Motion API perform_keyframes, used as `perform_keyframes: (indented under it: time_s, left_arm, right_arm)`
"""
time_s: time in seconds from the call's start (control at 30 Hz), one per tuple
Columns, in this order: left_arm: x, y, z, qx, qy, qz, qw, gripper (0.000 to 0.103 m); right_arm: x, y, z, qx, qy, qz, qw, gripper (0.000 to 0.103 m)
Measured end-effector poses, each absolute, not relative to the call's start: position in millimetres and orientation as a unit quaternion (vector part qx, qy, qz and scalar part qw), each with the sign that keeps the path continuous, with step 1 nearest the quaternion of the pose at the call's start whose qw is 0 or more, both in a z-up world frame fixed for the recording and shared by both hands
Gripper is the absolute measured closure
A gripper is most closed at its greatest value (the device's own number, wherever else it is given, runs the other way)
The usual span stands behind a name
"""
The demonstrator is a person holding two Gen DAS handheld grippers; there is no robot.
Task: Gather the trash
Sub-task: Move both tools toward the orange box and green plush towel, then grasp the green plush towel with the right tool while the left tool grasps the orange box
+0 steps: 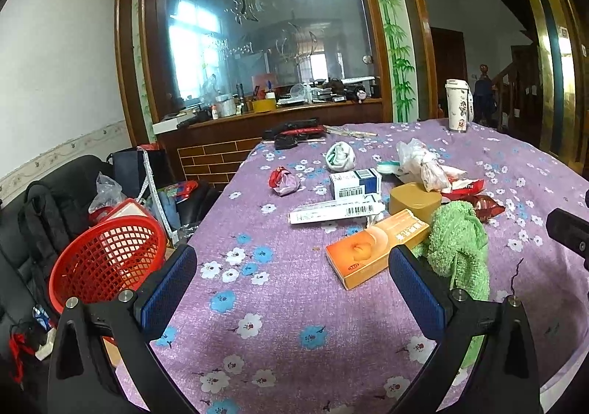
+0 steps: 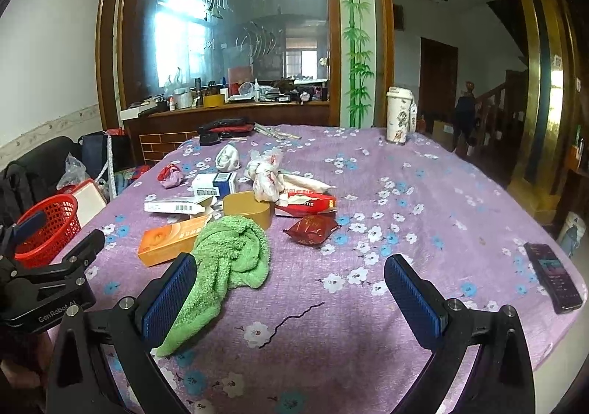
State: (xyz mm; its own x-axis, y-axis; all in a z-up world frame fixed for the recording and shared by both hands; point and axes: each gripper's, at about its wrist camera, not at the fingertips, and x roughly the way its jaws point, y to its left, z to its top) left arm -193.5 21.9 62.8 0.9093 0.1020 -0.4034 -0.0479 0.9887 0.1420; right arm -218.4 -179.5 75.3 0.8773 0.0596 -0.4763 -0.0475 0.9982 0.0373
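Both grippers, left (image 1: 292,279) and right (image 2: 291,283), hover agape over the table's near edge, the orange box (image 1: 375,248) just ahead of the left, its long axis slanting toward the basket (image 1: 106,259) off the left edge.

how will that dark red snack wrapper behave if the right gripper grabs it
The dark red wrapper looks crinkled and puffed, so it will probably crush flat between the pads and weigh little. Its glossy film may slip. Lying loose on the tablecloth, it would likely slide if nudged.
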Motion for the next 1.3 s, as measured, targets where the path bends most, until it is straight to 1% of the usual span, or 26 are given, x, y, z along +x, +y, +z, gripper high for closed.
perform_keyframes:
  time_s: [0.5, 0.63, 0.73, 0.87, 0.97, 1.03, 1.07, 1.13, 1.17, 1.2, 1.23, 1.27, 1.3]
  left_arm:
    - [-181.5, 29.3, 62.0, 0.07, 0.226, 0.026, 0.971, 0.0]
    - [-175.1, 31.9, 62.1, 0.069, 0.243, 0.006, 0.968, 0.0]
    - [-168.5, 34.5, 60.8, 0.069, 0.259, -0.005, 0.963, 0.0]
    - [-158.7, 41.7, 59.1, 0.064, 0.284, -0.018, 0.956, 0.0]
    - [-152.9, 50.4, 59.4, 0.057, 0.299, -0.027, 0.952, 0.0]
    - [-150.4, 53.6, 59.4, 0.061, 0.304, -0.027, 0.95, 0.0]
    - [-149.2, 54.5, 59.4, 0.065, 0.307, -0.029, 0.949, 0.0]
    - [-147.5, 54.2, 60.5, 0.074, 0.311, -0.035, 0.947, 0.0]
    - [-145.8, 52.6, 60.4, 0.08, 0.315, -0.042, 0.945, 0.0]
    - [-144.4, 52.1, 60.8, 0.084, 0.319, -0.047, 0.943, 0.0]
    - [-143.0, 50.7, 60.7, 0.087, 0.323, -0.055, 0.941, 0.0]
    - [-140.8, 48.2, 60.2, 0.091, 0.329, -0.066, 0.938, 0.0]
    - [-139.0, 45.9, 59.6, 0.093, 0.334, -0.076, 0.935, 0.0]
  right_arm:
    - [-210.1, -166.8, 74.5, -0.002, 0.259, 0.039, 0.965, 0.0]
    - [-205.0, -162.2, 73.0, -0.007, 0.269, 0.045, 0.962, 0.0]
    - [-196.6, -160.0, 69.7, 0.002, 0.292, 0.067, 0.954, 0.0]
    - [-177.2, -154.2, 62.3, 0.028, 0.343, 0.124, 0.931, 0.0]
    - [-162.4, -144.2, 55.4, 0.037, 0.38, 0.148, 0.913, 0.005]
    - [-151.1, -134.2, 48.3, 0.043, 0.406, 0.167, 0.898, 0.021]
    - [-144.8, -128.4, 42.6, 0.041, 0.422, 0.17, 0.889, 0.025]
    - [-135.6, -120.9, 33.4, 0.045, 0.442, 0.175, 0.879, 0.036]
    - [-131.0, -116.6, 28.4, 0.04, 0.451, 0.171, 0.875, 0.037]
    - [-128.2, -115.2, 25.2, 0.036, 0.455, 0.164, 0.874, 0.045]
    - [-124.9, -115.6, 21.7, 0.038, 0.458, 0.157, 0.874, 0.07]
    - [-121.4, -118.3, 18.1, 0.043, 0.464, 0.153, 0.871, 0.082]
    - [-119.1, -123.6, 16.2, 0.054, 0.468, 0.154, 0.869, 0.088]
